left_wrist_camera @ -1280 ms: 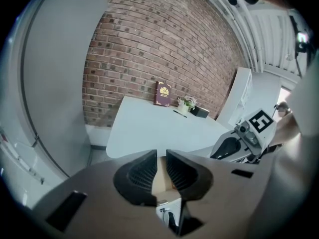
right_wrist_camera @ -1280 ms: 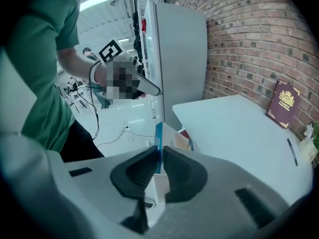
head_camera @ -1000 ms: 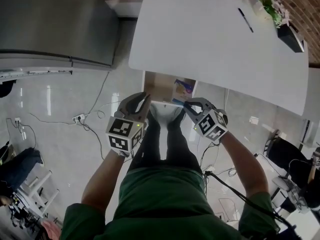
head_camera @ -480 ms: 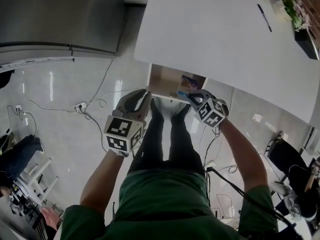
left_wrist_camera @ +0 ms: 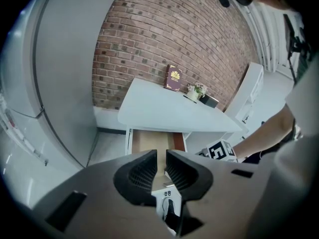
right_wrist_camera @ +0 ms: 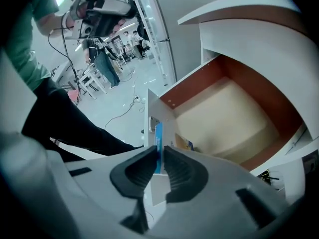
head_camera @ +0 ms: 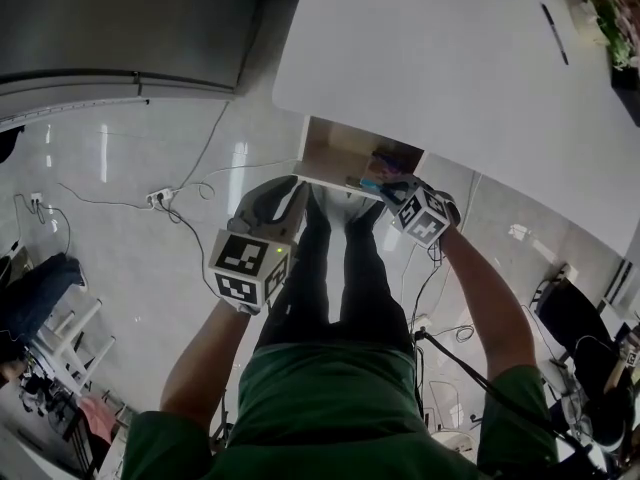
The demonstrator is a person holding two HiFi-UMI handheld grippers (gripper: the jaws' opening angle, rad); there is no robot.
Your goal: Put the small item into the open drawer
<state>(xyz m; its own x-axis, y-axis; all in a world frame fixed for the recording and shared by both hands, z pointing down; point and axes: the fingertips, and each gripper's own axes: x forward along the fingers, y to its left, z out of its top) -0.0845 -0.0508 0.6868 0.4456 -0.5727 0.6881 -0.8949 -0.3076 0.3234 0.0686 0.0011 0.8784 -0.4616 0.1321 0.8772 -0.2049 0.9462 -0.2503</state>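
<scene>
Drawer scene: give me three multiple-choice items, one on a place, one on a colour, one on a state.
1. Where is the thin blue item? A inside a cup; B between the right tongs; C on a plate.
2. What colour is the table top? A white; B black; C green.
3. How is the drawer? A shut; B pulled open; C taken out altogether.
Key: 1 B, it stands upright between those tongs, whose jaws have just been opening; 2 A, the top is plain white; 3 B, its bare inside shows below the table top.
</scene>
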